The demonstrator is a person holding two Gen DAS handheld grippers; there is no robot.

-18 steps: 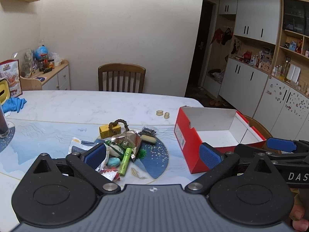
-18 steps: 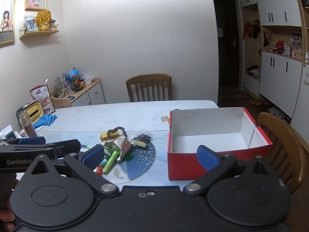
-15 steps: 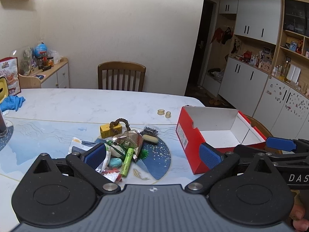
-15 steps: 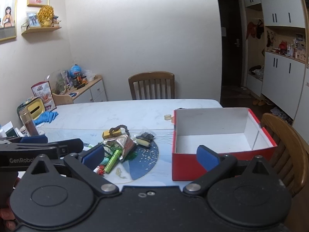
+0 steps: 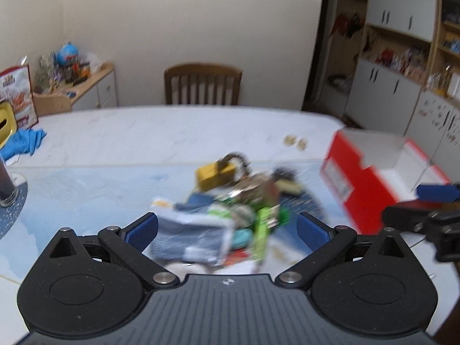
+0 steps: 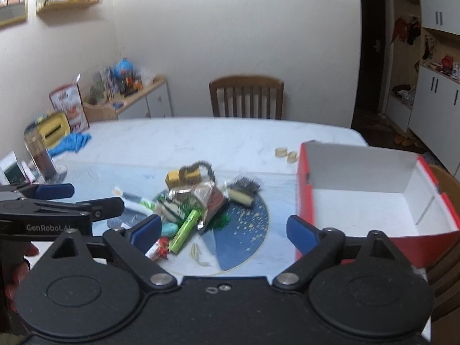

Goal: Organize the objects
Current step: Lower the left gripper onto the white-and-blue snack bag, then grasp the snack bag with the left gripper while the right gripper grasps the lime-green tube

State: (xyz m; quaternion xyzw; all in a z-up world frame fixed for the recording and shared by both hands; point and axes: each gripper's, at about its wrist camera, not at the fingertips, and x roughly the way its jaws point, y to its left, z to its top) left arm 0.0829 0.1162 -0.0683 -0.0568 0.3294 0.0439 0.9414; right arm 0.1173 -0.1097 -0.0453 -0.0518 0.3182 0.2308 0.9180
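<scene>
A pile of small objects (image 6: 189, 210) lies on a round blue mat (image 6: 244, 224): a yellow block (image 6: 184, 176), a foil packet (image 6: 208, 198), a green tube (image 6: 184, 231), a bristly sponge (image 6: 241, 191). An open red box (image 6: 373, 195) with a white inside stands to the right, empty. My right gripper (image 6: 224, 231) hangs open above the table's near edge, nothing between its pads. My left gripper (image 5: 227, 230) is open too, with the blurred pile (image 5: 238, 210) in front of its blue pads. Each gripper shows in the other's view: left gripper (image 6: 97, 198), right gripper (image 5: 402, 204).
A glass of dark drink (image 6: 40, 158) and a blue cloth (image 6: 72, 141) sit at the table's left. Two small tan discs (image 6: 286, 153) lie behind the box. One wooden chair (image 6: 247, 97) stands at the far side, another (image 6: 445, 189) right of the box.
Both grippers have moved forward and tipped down toward the pile. The left view has swung left, so the pile now sits between its fingers; that view is motion-blurred.
</scene>
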